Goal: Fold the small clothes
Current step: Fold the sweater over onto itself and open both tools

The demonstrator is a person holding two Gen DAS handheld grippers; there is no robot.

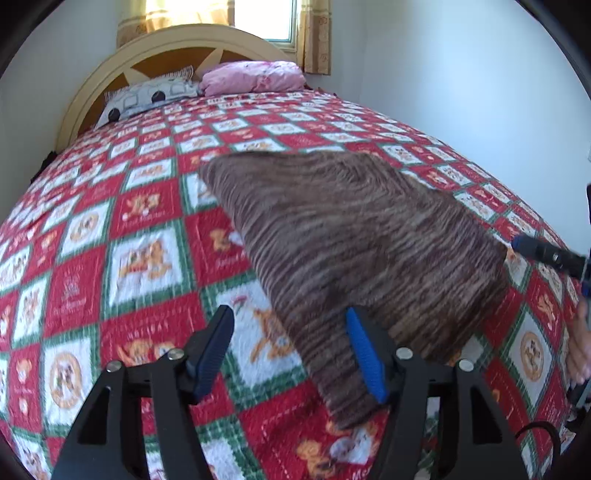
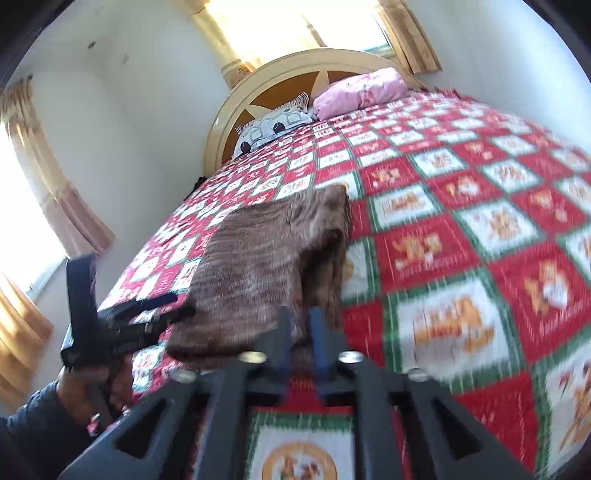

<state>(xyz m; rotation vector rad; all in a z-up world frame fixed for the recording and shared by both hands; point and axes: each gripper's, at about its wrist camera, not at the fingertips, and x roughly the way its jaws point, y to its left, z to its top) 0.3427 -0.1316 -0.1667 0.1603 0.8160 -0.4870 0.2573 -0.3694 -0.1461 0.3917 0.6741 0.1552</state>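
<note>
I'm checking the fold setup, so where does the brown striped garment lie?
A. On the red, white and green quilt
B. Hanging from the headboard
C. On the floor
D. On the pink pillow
A: the brown striped garment is spread on the patterned quilt, well short of the pink pillow by the headboard.

- The small cloth is brown with thin light stripes.
- The bed cover has red and white squares with green lines.
- One pillow is pink.
- The other pillow is grey-white with black dots.
- The curtains are yellow.
</note>
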